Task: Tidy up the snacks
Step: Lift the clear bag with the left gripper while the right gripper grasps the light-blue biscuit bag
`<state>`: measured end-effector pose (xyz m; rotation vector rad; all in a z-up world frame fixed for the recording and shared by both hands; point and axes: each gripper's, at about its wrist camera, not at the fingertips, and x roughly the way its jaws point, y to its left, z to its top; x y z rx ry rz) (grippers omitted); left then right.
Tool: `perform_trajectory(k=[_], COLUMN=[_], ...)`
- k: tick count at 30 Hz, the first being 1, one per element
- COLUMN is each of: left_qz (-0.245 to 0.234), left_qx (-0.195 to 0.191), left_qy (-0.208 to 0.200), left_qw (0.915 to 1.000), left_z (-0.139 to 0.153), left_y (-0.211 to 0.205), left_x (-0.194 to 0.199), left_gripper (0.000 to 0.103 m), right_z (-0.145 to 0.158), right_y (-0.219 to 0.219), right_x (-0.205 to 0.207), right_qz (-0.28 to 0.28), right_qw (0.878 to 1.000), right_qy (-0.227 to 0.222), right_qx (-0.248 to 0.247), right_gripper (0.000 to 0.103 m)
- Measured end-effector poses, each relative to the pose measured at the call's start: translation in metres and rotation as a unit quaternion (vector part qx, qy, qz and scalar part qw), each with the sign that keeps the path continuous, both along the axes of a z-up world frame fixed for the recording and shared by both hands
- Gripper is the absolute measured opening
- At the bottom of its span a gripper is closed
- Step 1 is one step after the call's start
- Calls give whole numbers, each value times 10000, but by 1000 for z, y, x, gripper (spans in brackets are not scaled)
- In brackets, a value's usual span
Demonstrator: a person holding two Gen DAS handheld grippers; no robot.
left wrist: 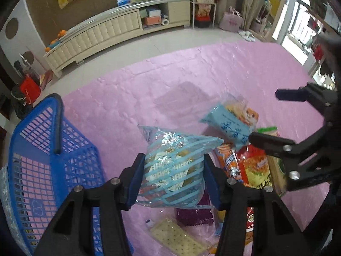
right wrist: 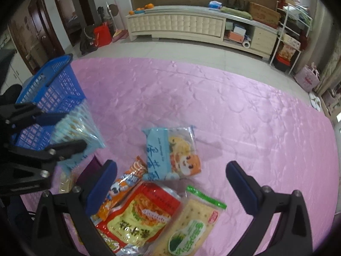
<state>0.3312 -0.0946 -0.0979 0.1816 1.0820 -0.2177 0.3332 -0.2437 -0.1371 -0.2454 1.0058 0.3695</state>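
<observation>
My left gripper [left wrist: 172, 168] is shut on a clear bag with light-blue stripes [left wrist: 172, 162] and holds it above the pink cloth, just right of the blue plastic basket [left wrist: 42, 149]. The same bag [right wrist: 78, 128] and basket [right wrist: 51, 89] show at the left of the right wrist view. My right gripper [right wrist: 171, 175] is open and empty over a pile of snacks: a blue-and-orange cartoon packet [right wrist: 170, 153], an orange packet [right wrist: 121, 183], a red-and-yellow bag [right wrist: 138, 215] and a green-labelled cracker pack [right wrist: 191, 224].
A purple box [left wrist: 196, 215] and a clear cracker pack [left wrist: 177, 239] lie under the left gripper. The pink cloth [right wrist: 234, 117] covers the floor. A cream TV cabinet [right wrist: 191, 25] stands along the far wall.
</observation>
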Motion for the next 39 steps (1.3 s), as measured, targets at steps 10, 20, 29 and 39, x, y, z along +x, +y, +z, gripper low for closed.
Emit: perform_trajectory(k=[10,20,29,39], left_qz=[106,-8,186,235], left_qx=[415,458,274,-16], left_qy=[-237,-286,-498,-959], left_qw=[9988,9985,9982,9951], left_z=[-12,-13,11,61], left_y=[12,12,17,32], left_x=[6,5,-8,-57], left_gripper=[51,51,51,51], right_z=[-40,-57,-11,65], right_y=[13,17,9,23], right_x=[29,35,6,-54], right_qz=[191,421,411,500], right_qw=[9986,9974,9991,9977], right_qy=[389,507,141,-424], right_qx=[-311,-304,30,153], right_gripper=[103,71,71,71])
